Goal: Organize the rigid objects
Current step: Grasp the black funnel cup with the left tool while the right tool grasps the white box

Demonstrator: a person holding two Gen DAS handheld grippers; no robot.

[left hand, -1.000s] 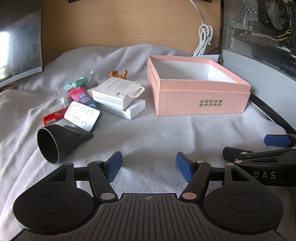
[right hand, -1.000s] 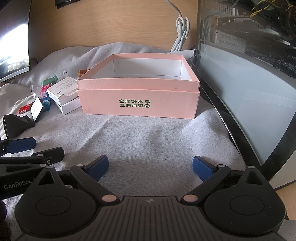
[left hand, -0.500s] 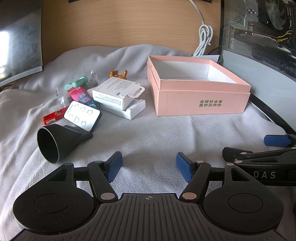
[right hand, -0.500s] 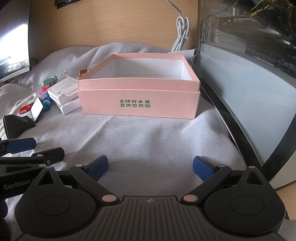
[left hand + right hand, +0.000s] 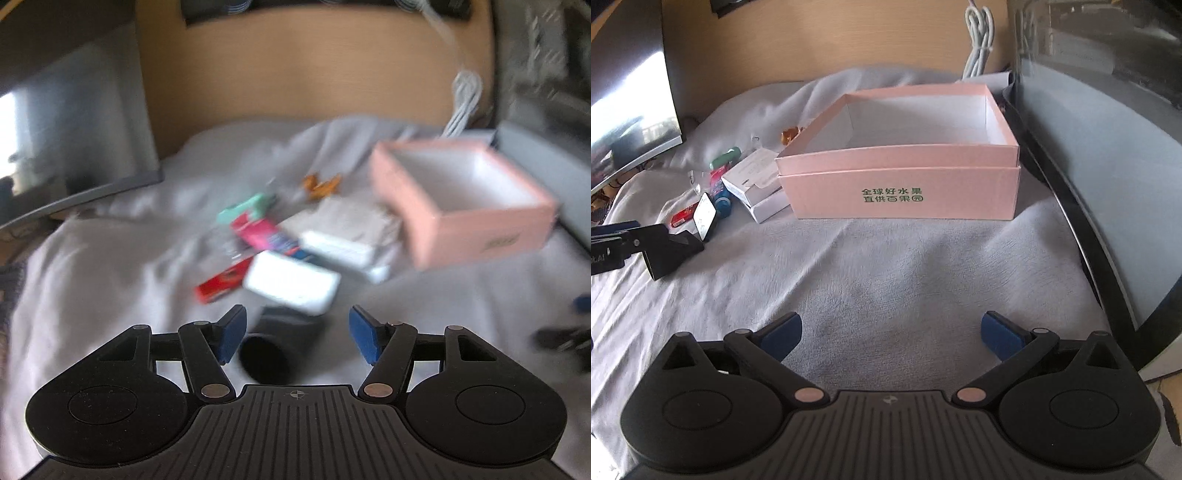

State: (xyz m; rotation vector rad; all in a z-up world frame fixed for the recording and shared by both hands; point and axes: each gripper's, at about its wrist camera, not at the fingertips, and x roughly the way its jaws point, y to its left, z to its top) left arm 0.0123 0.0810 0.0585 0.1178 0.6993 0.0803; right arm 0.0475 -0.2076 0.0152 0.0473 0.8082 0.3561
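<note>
Surface: grey cloth (image 5: 894, 266) over the table, wood panel behind, a monitor at far left and a dark glass panel on the right.
Box: open pink box (image 5: 905, 192) right of centre, white inside, nothing seen in it, green print on its near wall.
Clutter: left of the box lie 2 stacked white cartons (image 5: 755, 184), a green-capped tube (image 5: 726, 158), a red pack (image 5: 683, 216), a white blister card (image 5: 291, 282) and a small orange toy (image 5: 790, 133).
Funnel: black funnel (image 5: 275, 345) on its side, mouth toward the camera, nearest of the clutter.
Left gripper (image 5: 295, 334): jaws spread, the funnel between them, contact unclear in the blurred left view.
Right gripper (image 5: 892, 332): jaws spread wide over bare cloth, well short of the box.
</note>
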